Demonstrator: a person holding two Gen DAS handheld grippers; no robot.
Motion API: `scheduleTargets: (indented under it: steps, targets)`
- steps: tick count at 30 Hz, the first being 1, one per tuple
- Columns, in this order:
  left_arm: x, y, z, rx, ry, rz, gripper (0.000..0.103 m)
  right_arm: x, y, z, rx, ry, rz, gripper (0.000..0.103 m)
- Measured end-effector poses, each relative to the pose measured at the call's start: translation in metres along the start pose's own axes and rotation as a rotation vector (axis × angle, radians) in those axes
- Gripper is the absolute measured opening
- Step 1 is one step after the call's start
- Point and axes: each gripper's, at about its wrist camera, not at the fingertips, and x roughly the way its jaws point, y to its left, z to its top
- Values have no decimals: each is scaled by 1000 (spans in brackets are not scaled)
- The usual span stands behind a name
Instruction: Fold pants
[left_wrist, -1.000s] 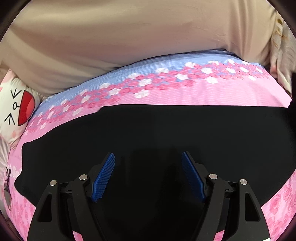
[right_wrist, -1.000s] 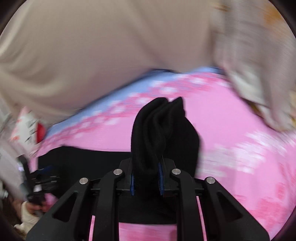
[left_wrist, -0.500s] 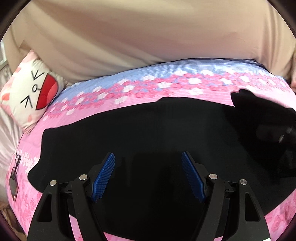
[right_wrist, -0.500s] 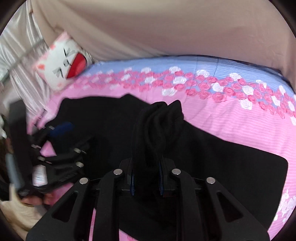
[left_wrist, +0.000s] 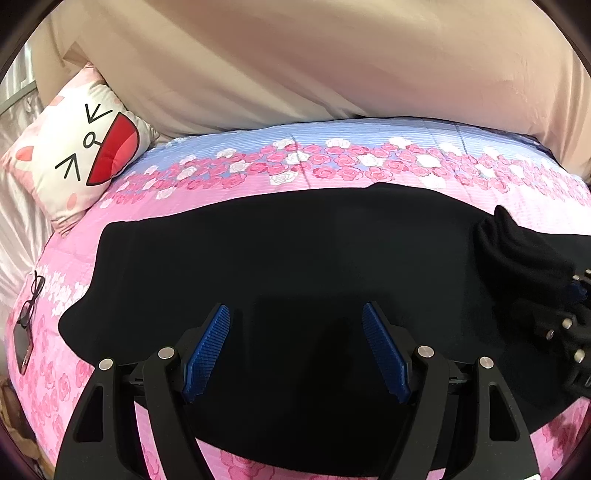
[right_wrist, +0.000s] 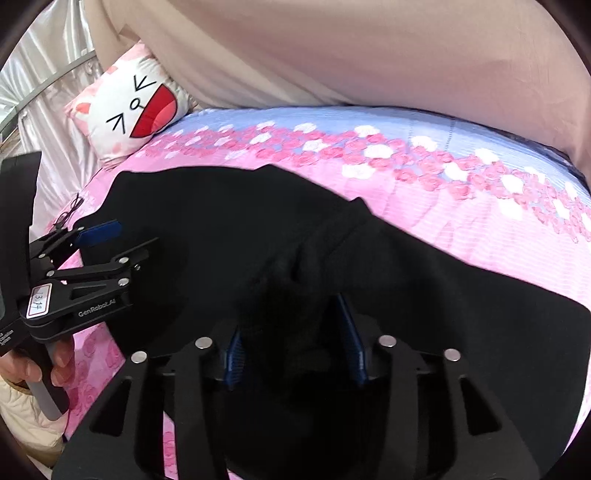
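Black pants (left_wrist: 295, 251) lie spread flat across a pink flowered bedspread (left_wrist: 332, 173). My left gripper (left_wrist: 295, 347) is open and empty, just above the near part of the pants. My right gripper (right_wrist: 291, 339) has its jaws parted, with a bunched end of the pants (right_wrist: 280, 295) lying loose between the blue pads (right_wrist: 351, 343). That bunch shows in the left wrist view at the right (left_wrist: 517, 254), folded over the flat pants. The left gripper shows in the right wrist view at the left (right_wrist: 92, 258).
A white cat-face cushion (left_wrist: 74, 155) lies at the bed's far left. A beige cover (left_wrist: 295, 62) is piled along the far side. Glasses and a phone (left_wrist: 26, 321) lie at the bed's left edge. A shiny curtain (right_wrist: 37, 92) hangs left.
My right gripper carried the pants end leftward over the flat pants, lowered it, and opened its jaws. The left gripper stayed open and shifted a little.
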Motion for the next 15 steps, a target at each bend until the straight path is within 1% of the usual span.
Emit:
scheduleTargets:
  steps: [1,2,3,4,6,7,9,12,15]
  targets:
    - [-1,1,0,-2,0,-5,72,-1,4,0,-1,-6,9,49]
    - [-3,2,0,-6,-1,-9,72,-1,6,-1,-2,-3,28,49]
    - [-3,3,-1,-10,1,-12,72,1,9,-1,-3,-1,44,49]
    - [-3,4,-1,-14,2,-15,72,2,11,-2,-7,-6,39,47]
    - [-3,5,-1,-21,5,-13,72,11,17,-4,-31,12,-29,37]
    - [-3,5,-1,-21,8,-11,72,11,18,-4,-28,9,-31,31]
    - [-4,6,-2,-22,7,-11,72,7,17,-2,-3,10,-1,20]
    - [-6,6,-2,-23,2,-16,72,2,27,-3,-46,24,6,20]
    - [-7,6,-2,-24,2,-17,72,5,35,-13,-85,39,19,20]
